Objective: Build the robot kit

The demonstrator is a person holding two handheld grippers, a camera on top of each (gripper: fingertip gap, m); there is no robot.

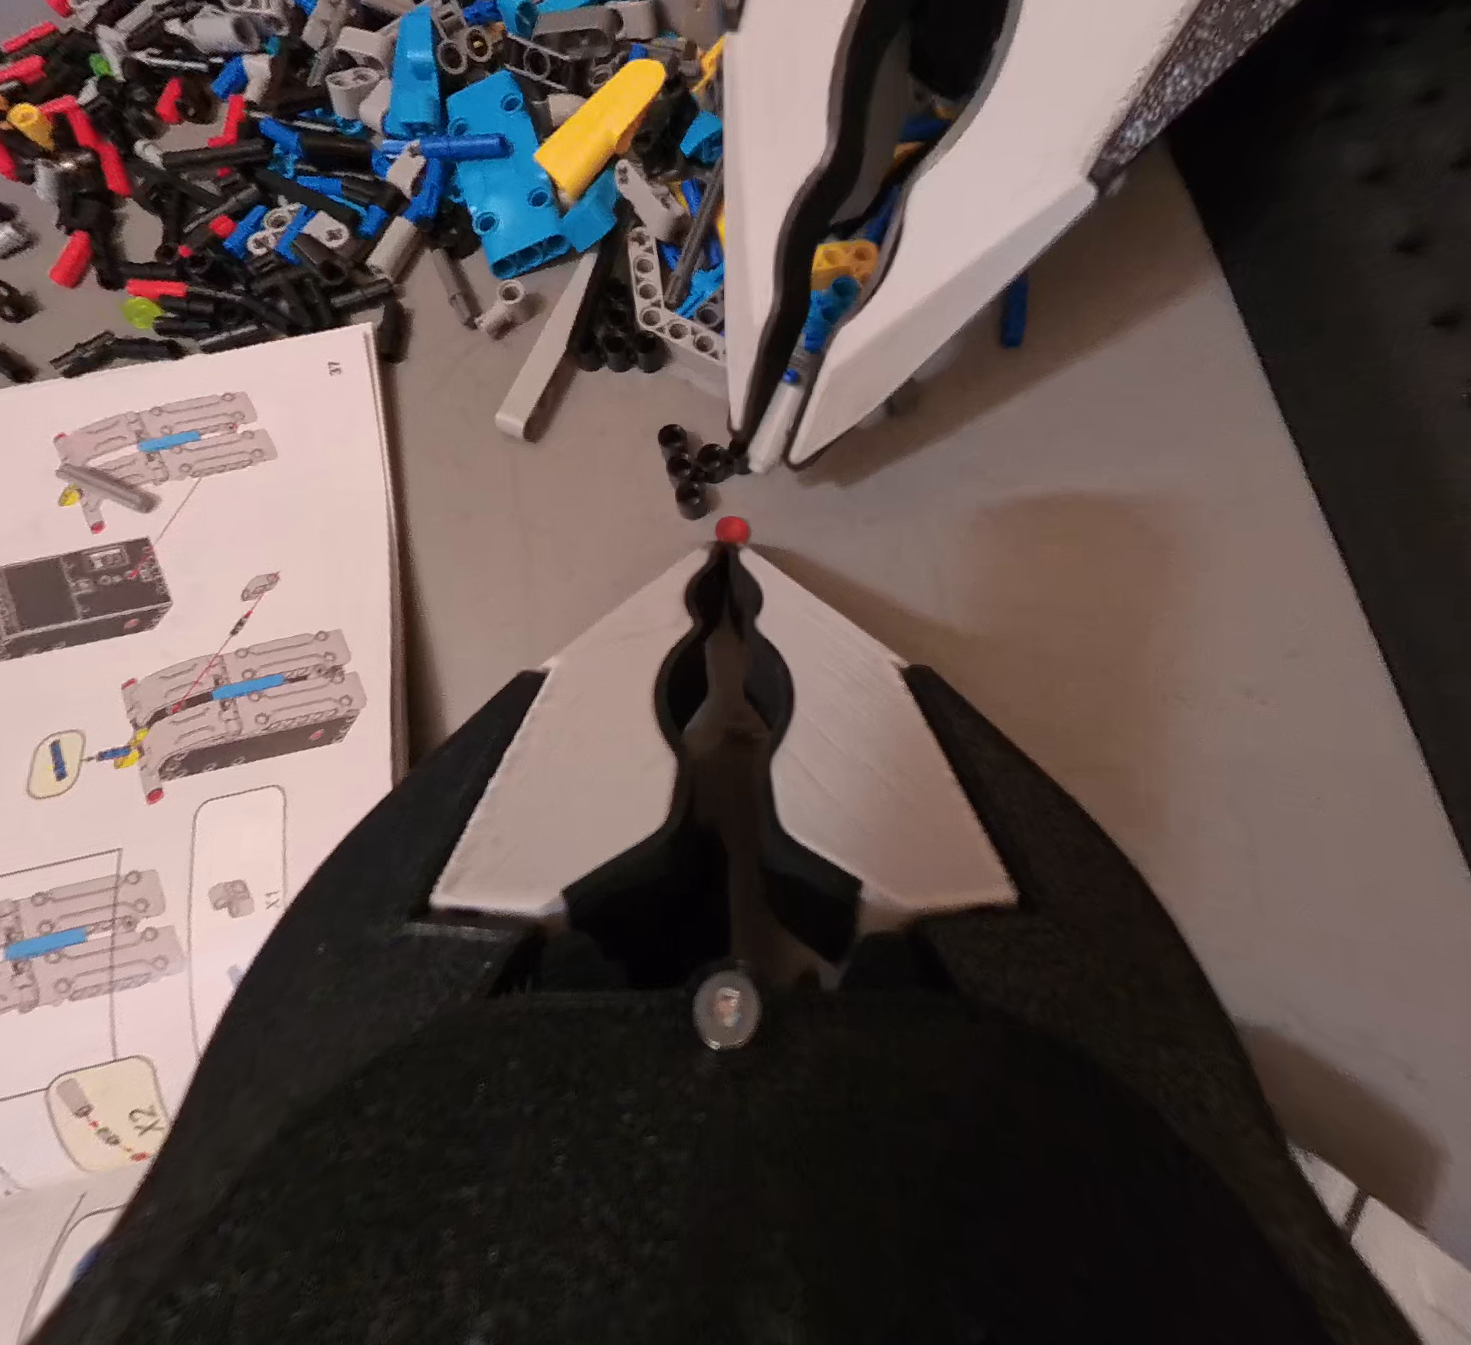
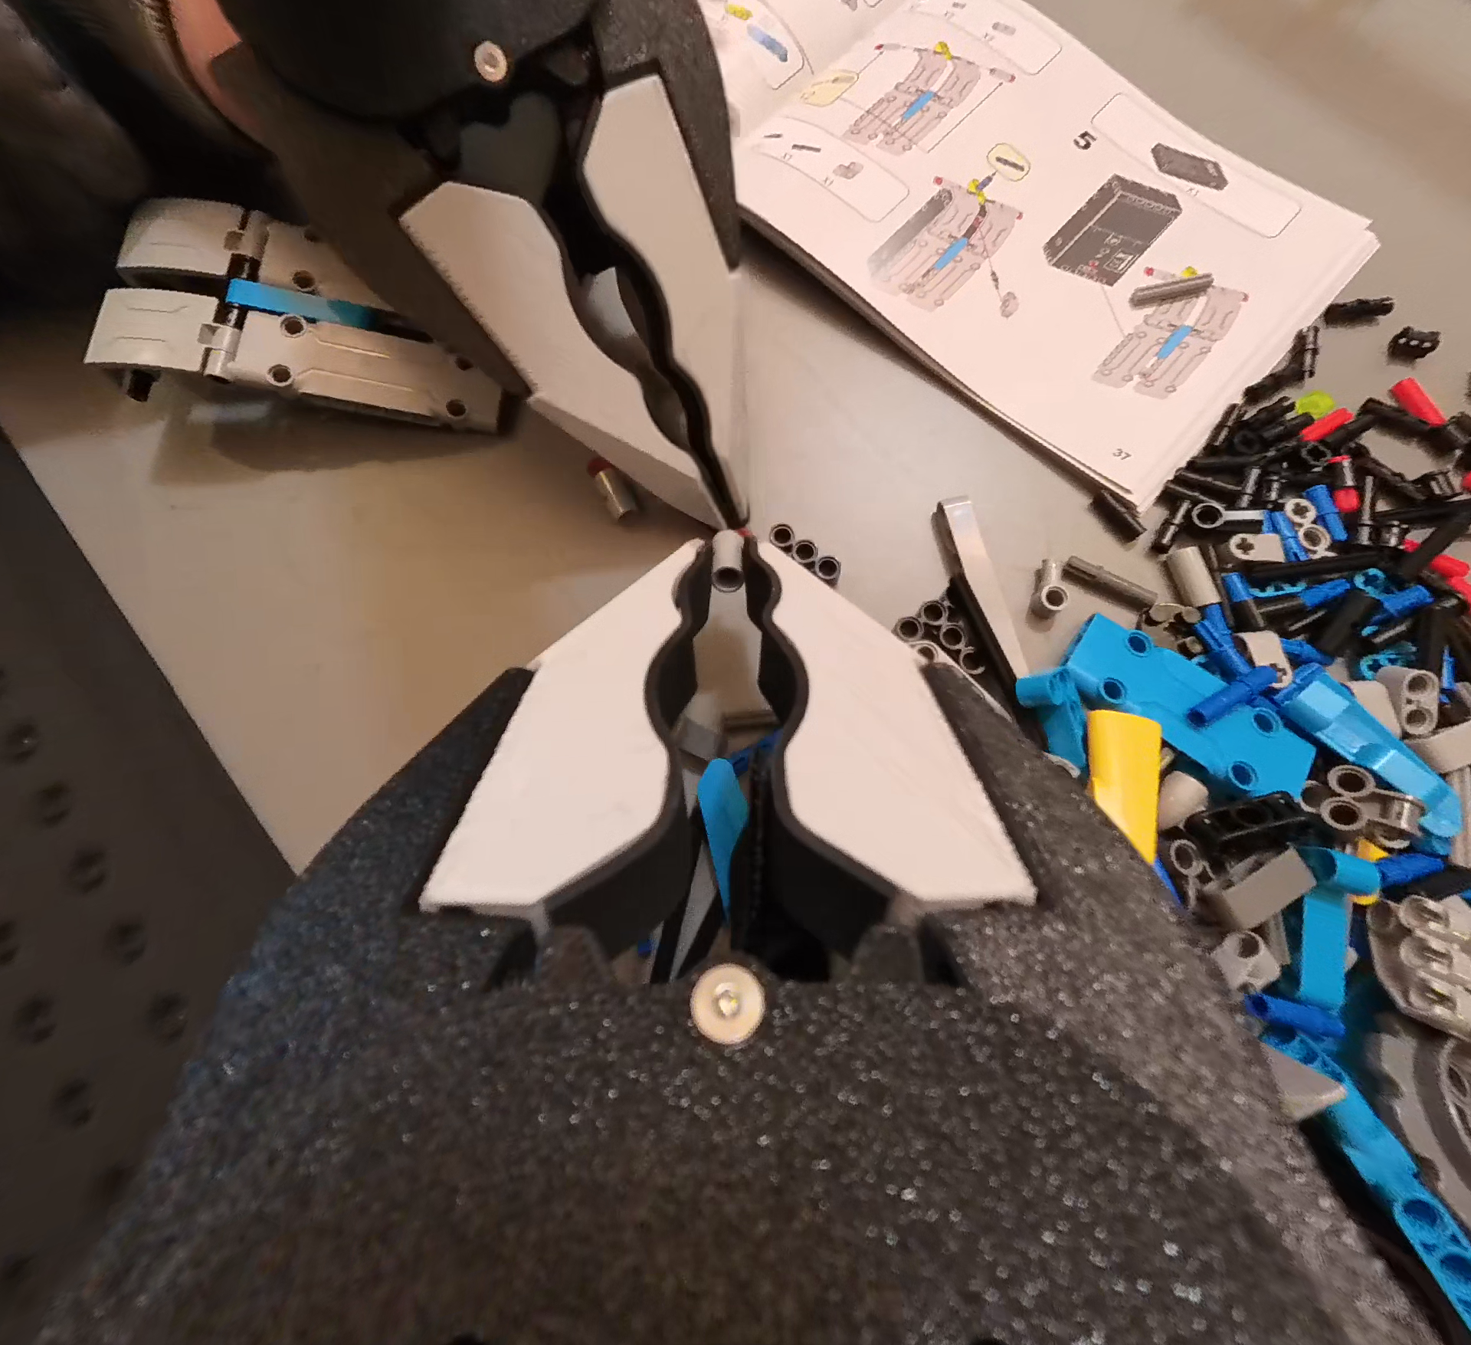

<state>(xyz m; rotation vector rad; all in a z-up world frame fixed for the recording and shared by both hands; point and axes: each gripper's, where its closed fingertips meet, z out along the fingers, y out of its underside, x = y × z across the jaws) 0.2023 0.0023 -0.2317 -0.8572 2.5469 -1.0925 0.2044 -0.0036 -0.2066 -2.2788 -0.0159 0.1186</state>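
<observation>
my left claw is clenched on a thin pin with a red tip, only the red end poking past the fingertips. my right claw is grasping a small grey tube, open end toward its camera. the two claws meet tip to tip just above the counter, the pin's red end touching or nearly touching the far end of the tube; i cannot tell if it has gone in.

both grips look shallow to me, right at the very tips, so a slight sideways push could twist either piece out. if the pin and the bore are off line, pressing would pop one free, and it could roll into the short black connectors just beside, or further into the pile of blue, black and red parts, where it would be hard to find. the open instruction booklet lies near; a grey and blue built section sits behind the left claw, close enough to be knocked.
</observation>
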